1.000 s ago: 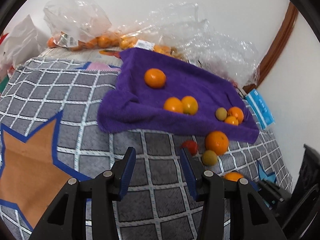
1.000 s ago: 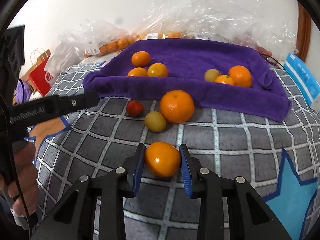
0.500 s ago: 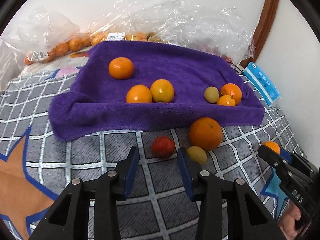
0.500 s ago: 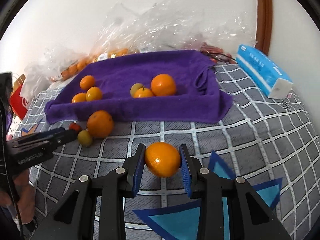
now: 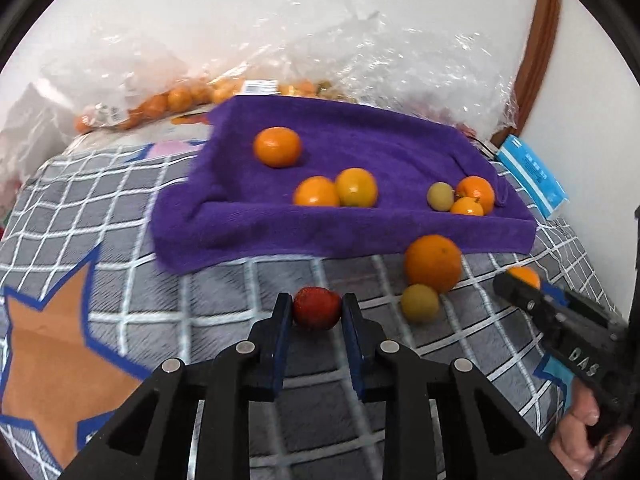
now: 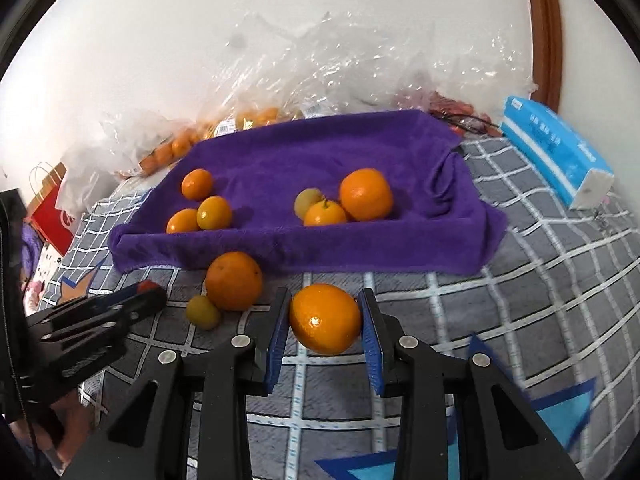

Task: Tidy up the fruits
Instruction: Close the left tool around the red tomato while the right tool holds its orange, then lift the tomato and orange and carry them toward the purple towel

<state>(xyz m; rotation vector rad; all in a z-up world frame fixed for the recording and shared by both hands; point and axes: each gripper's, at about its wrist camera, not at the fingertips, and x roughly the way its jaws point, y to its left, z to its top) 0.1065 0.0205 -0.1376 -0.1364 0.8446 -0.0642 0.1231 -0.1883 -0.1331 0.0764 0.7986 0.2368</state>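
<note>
A purple towel (image 5: 360,148) on the checked grey cover bears several oranges and one yellow-green fruit (image 5: 440,197). In front of it lie a big orange (image 5: 433,263) and a small yellow-green fruit (image 5: 420,303). My left gripper (image 5: 314,314) is shut on a small red fruit (image 5: 316,308) low over the cover. My right gripper (image 6: 325,322) is shut on an orange (image 6: 325,319) held just above the cover, short of the towel (image 6: 320,148). The right wrist view also has the big orange (image 6: 234,280) and the left gripper (image 6: 120,304) at its left.
Clear plastic bags with several small oranges (image 5: 172,100) lie behind the towel against the wall. A blue tissue pack (image 6: 556,156) sits at the right, a red paper bag (image 6: 50,208) at the far left. A person's hand (image 5: 580,440) holds the right gripper's handle.
My left gripper moved forward to the red fruit and shut on it. My right gripper kept its orange and swung back to face the towel's front edge.
</note>
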